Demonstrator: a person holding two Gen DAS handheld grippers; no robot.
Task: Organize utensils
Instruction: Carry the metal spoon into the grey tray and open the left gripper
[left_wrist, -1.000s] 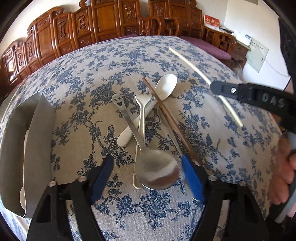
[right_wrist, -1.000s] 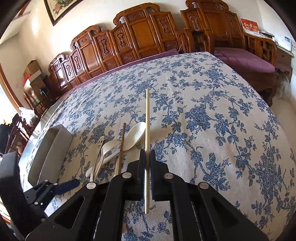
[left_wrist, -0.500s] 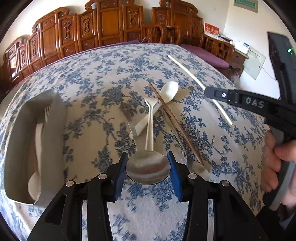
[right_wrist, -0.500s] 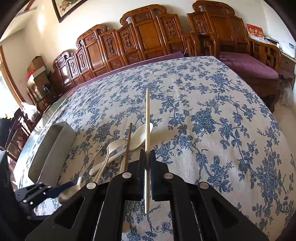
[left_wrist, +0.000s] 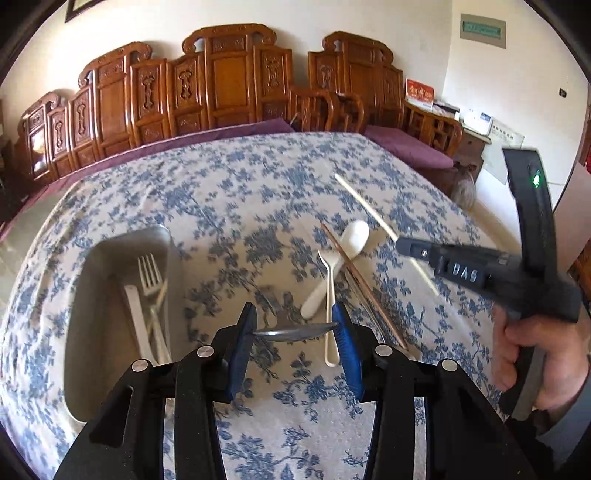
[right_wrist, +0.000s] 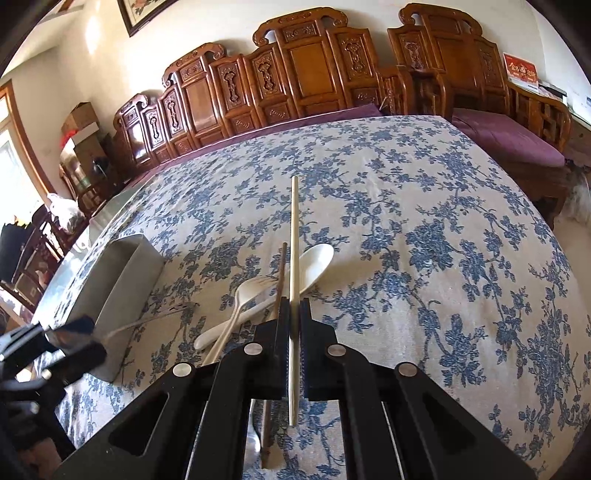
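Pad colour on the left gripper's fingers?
Blue pads on black fingers, clamped on the metal spoon's bowl. Clearest in the left wrist view.

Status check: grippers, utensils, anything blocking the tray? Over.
Left gripper clamped on metal spoon, lifted off cloth. Right gripper shut on pale chopstick. Grey tray holds white fork, path looks clear.
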